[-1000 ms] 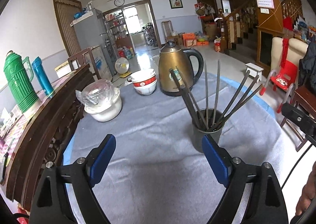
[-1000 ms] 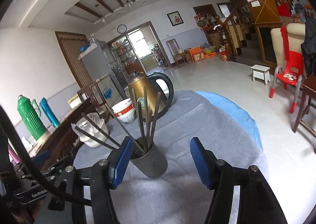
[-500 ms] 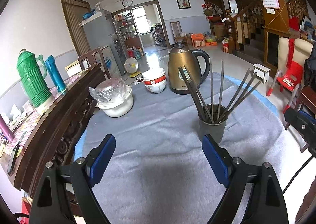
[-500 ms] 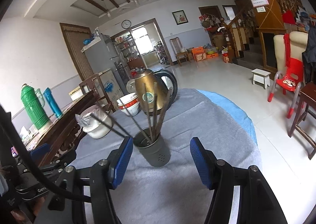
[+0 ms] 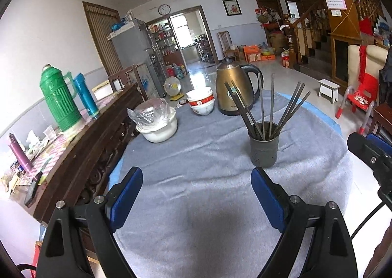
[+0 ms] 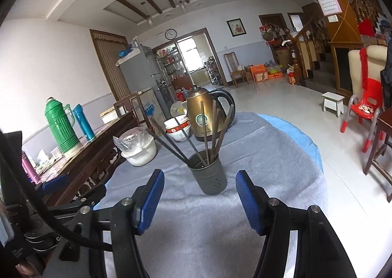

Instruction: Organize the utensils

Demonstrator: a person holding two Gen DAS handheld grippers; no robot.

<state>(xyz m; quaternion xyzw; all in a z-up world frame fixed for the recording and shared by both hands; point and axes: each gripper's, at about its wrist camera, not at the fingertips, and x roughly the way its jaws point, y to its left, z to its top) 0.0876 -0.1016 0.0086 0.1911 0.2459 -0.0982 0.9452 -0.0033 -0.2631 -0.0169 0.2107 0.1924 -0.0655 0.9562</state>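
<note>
Both grippers, left (image 5: pixel 196 194) and right (image 6: pixel 198 200), gape empty. Chopsticks (image 6: pixel 210 131) look stiff, slick; pinch mid-shaft (holder (image 6: pixel 209 175) likely tips).

One holder (image 5: pixel 263 149), eight chopsticks (image 5: pixel 262 111) (roughly), one kettle (image 5: pixel 232 89), two flasks (image 5: pixel 58 101)

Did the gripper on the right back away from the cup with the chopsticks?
Yes. The right gripper has pulled back: the chopstick cup, once between its blue pads, now stands clear beyond them, smaller, before the kettle.
</note>
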